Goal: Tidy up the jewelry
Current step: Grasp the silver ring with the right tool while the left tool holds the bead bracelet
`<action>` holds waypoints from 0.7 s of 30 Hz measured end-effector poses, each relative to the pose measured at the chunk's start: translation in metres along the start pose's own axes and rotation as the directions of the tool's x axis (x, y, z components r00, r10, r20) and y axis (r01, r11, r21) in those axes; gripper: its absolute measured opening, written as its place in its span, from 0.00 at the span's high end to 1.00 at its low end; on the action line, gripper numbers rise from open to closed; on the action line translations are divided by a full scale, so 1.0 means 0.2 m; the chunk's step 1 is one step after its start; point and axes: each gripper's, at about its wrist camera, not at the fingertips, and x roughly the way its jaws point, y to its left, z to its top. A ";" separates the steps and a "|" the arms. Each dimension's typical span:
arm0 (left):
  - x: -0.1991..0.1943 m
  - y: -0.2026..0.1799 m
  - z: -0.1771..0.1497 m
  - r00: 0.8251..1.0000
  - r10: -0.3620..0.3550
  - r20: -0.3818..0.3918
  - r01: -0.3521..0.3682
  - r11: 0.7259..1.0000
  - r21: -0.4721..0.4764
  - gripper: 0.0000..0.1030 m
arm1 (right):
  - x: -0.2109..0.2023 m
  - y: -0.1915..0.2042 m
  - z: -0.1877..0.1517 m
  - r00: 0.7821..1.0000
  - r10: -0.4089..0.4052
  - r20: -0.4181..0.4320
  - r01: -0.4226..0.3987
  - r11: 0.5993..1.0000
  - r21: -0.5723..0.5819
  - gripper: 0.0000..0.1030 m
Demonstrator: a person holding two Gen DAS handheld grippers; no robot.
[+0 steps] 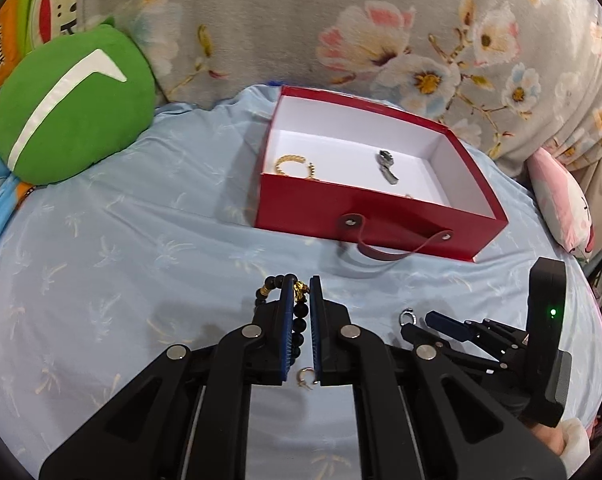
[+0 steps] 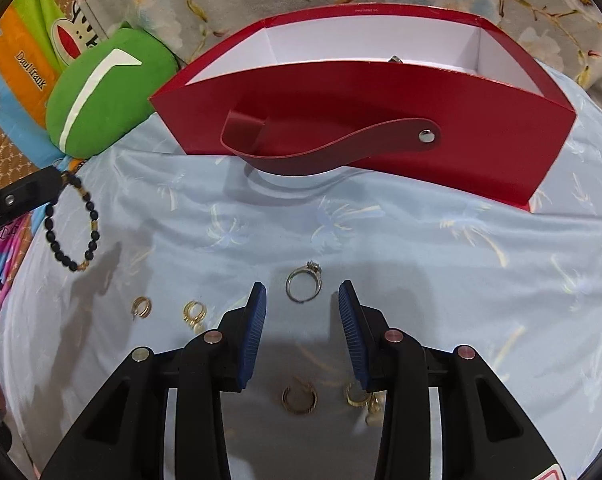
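Note:
My left gripper (image 1: 301, 282) is shut on a black bead bracelet (image 1: 299, 320) with gold beads, lifted off the sheet; in the right wrist view the bracelet (image 2: 73, 224) hangs from that gripper at the far left. The red box (image 1: 381, 216) lies open ahead, holding a gold bracelet (image 1: 295, 165) and a dark metal piece (image 1: 388, 166). My right gripper (image 2: 303, 294) stands open just short of a silver stone ring (image 2: 303, 282) lying on the sheet. Gold rings and earrings (image 2: 195, 314) lie around it, one gold ring (image 2: 299, 399) under the jaws.
The blue sheet (image 2: 421, 248) covers the bed. A green plush cushion (image 1: 73, 108) sits at the left, a floral blanket (image 1: 381, 32) behind the box, a pink pillow (image 1: 565, 204) at the right. The box's red strap handle (image 2: 321, 148) droops toward me. A small gold earring (image 1: 305, 376) lies below the left jaws.

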 end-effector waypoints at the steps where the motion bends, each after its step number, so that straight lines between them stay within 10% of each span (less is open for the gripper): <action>1: 0.00 0.01 0.00 1.000 0.005 0.000 -0.005 1.000 -0.006 0.93 | 0.01 0.00 0.00 1.000 -0.006 0.003 0.006 1.000 -0.004 0.64; 8: 0.04 0.07 -0.03 1.000 0.018 -0.016 -0.018 1.000 -0.020 0.93 | 0.05 0.04 0.02 0.997 -0.077 0.027 0.078 0.995 -0.063 0.82; 21: 0.02 0.04 -0.02 1.000 0.018 -0.010 -0.018 1.000 0.011 0.93 | -0.14 -0.01 0.05 0.992 -0.053 0.114 0.056 0.998 -0.025 0.82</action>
